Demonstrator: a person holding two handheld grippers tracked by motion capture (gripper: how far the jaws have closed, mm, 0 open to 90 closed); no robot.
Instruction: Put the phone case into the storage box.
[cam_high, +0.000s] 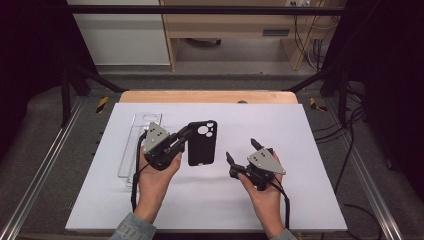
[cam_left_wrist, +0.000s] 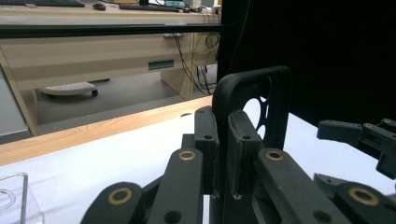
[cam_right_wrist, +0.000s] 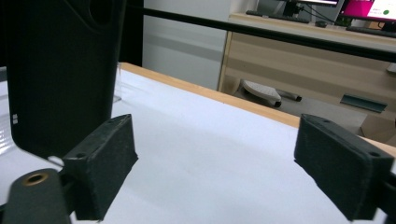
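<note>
A black phone case (cam_high: 202, 142) with round camera holes hangs over the middle of the white mat (cam_high: 280, 125). My left gripper (cam_high: 186, 131) is shut on its left edge. In the left gripper view the two pads clamp the case's rim (cam_left_wrist: 223, 140). My right gripper (cam_high: 241, 150) stands to the right of the case, open, nothing between its fingers. In the right gripper view the case (cam_right_wrist: 60, 70) is at the far left, beyond the left pad (cam_right_wrist: 100, 161), clear of both pads.
A clear plastic tray (cam_high: 141, 130) lies on the mat left of my left hand. The wooden table edge (cam_high: 207, 97) runs along the back. Black frame bars and cables stand at both sides.
</note>
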